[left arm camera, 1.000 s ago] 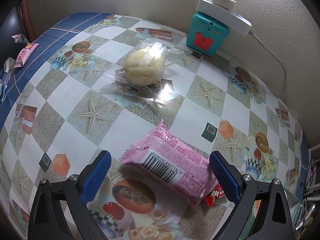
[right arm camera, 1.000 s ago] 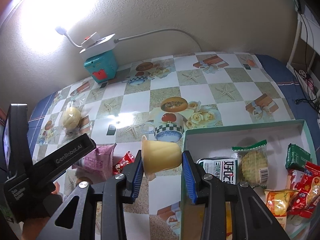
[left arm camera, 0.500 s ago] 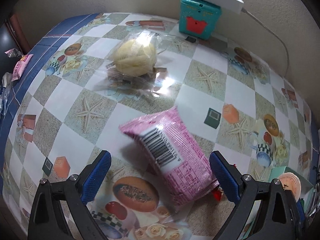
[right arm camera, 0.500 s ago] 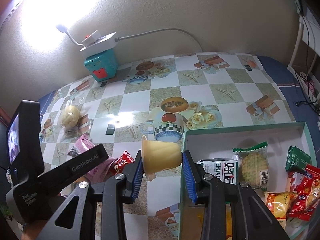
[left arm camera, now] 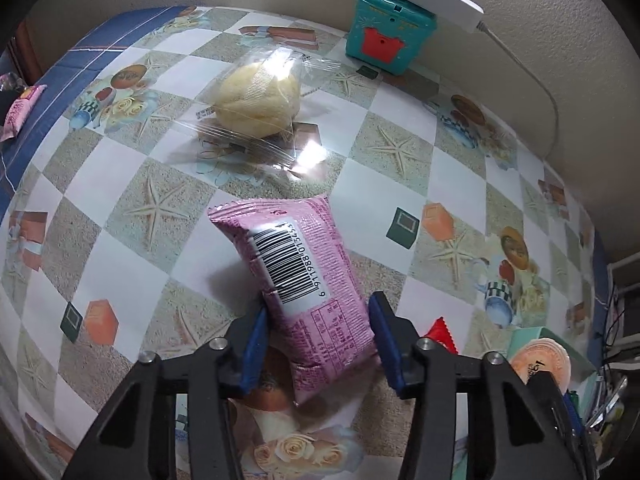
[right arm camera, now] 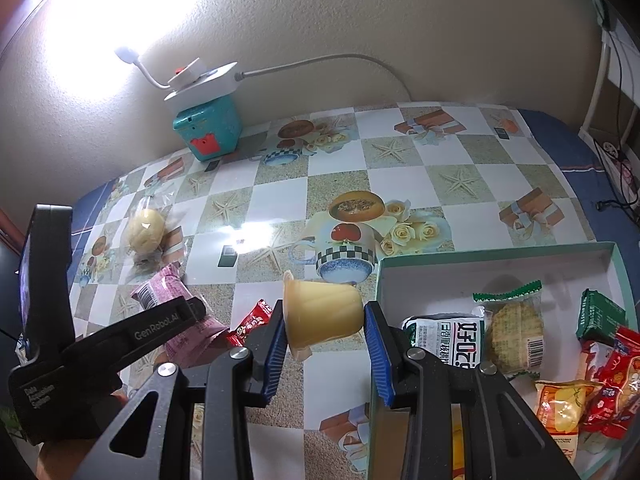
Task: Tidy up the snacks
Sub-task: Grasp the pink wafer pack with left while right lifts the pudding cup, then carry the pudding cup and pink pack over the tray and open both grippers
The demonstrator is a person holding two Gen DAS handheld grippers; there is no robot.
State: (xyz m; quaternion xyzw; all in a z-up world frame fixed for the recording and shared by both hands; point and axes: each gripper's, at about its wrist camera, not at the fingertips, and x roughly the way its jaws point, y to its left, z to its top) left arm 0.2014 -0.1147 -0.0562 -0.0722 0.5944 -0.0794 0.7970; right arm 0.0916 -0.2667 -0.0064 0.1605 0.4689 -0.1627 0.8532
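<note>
The left gripper (left arm camera: 318, 344) pinches the pink snack packet (left arm camera: 298, 280) across its width, long axis pointing away from the green box (right arm camera: 616, 264), while the right gripper (right arm camera: 326, 338), nearer that box, clamps the jelly cup (right arm camera: 320, 314).

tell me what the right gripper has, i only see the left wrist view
Observer: The right gripper is shut on a yellow pudding cup, held on its side.
Operator: is the box near it
Observer: Yes, the green box sits just right of the cup, open, with several snacks inside.
Operator: any room in there
Observer: Its far half looks bare; the snacks, like the round cracker pack, crowd the near side.
</note>
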